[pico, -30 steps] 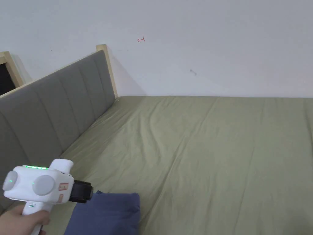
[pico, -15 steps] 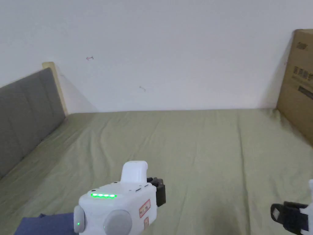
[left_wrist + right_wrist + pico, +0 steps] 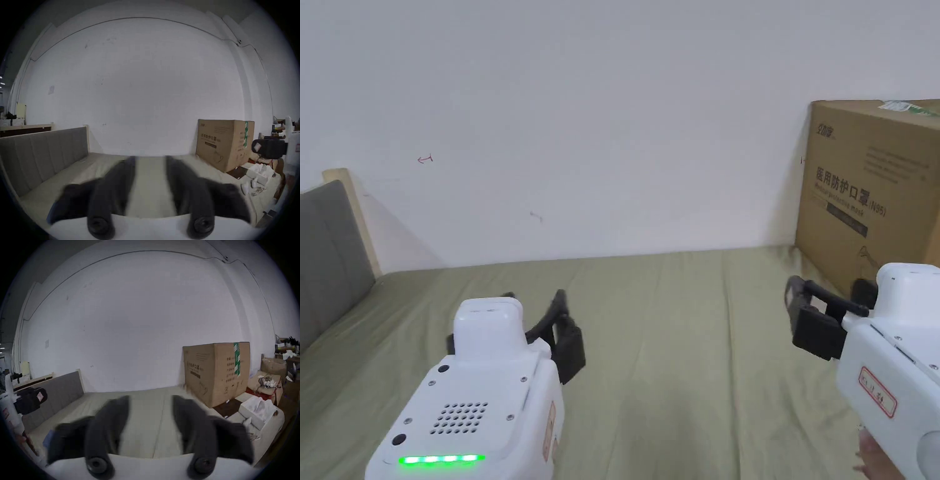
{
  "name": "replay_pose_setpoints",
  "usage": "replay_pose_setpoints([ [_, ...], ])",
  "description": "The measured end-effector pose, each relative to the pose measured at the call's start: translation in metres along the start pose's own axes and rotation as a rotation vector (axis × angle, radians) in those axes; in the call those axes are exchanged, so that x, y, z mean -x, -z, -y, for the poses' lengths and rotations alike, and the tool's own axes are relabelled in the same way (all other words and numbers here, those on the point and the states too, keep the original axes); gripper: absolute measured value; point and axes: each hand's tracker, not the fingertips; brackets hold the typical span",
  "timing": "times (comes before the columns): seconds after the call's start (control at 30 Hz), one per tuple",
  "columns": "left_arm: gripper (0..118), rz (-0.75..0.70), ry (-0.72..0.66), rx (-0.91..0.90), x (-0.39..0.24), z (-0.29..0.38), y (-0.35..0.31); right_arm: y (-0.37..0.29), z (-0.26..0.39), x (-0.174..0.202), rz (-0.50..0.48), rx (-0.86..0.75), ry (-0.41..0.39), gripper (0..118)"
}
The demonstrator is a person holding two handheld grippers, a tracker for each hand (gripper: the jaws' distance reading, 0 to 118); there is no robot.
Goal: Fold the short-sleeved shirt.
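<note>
Left gripper (image 3: pixel 540 312): jaws apart, empty.
Right gripper (image 3: pixel 800 315): jaws apart, empty.
Shirt (image 3: pixel 48 438): blue patch low-left on the bed (image 3: pixel 687 350); left gripper judged nearer.

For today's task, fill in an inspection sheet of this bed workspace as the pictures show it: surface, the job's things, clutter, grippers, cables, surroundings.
Surface: olive-green bed sheet, lightly creased, bare in the middle.
Job's things: a small patch of blue cloth at the near left in the right gripper view, perhaps the shirt; too little shows to tell its fold.
Clutter: white crumpled items at the bed's right end.
Grippers: left gripper and right gripper both open, held above the sheet, holding nothing.
Cables: thin wall cable running high; a cord bundle on boxes at right.
Surroundings: white wall, grey headboard at left, cardboard box at right.
</note>
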Motion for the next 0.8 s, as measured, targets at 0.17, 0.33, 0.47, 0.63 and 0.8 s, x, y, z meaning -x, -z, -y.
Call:
replay_pose_setpoints([
  [0.17, 118, -0.026, 0.066, -0.011, -0.002, -0.009, -0.009, 0.000, 0.003, 0.004, 0.049, -0.025, -0.074, 118],
  [0.33, 118, -0.035, 0.045, 0.011, 0.002, -0.011, -0.009, -0.005, 0.009, 0.011, 0.046, -0.050, -0.126, 118],
  [0.47, 118, -0.076, 0.034, 0.025, 0.009, -0.010, -0.009, -0.007, 0.009, 0.014, 0.038, -0.048, -0.141, 118],
  [0.63, 118, -0.098, 0.045, 0.013, 0.019, -0.011, -0.011, -0.007, 0.008, 0.015, 0.032, -0.034, -0.143, 118],
  [0.8, 118, -0.054, -0.002, 0.052, 0.027, -0.008, -0.011, -0.005, 0.009, 0.016, 0.030, -0.016, -0.131, 118],
])
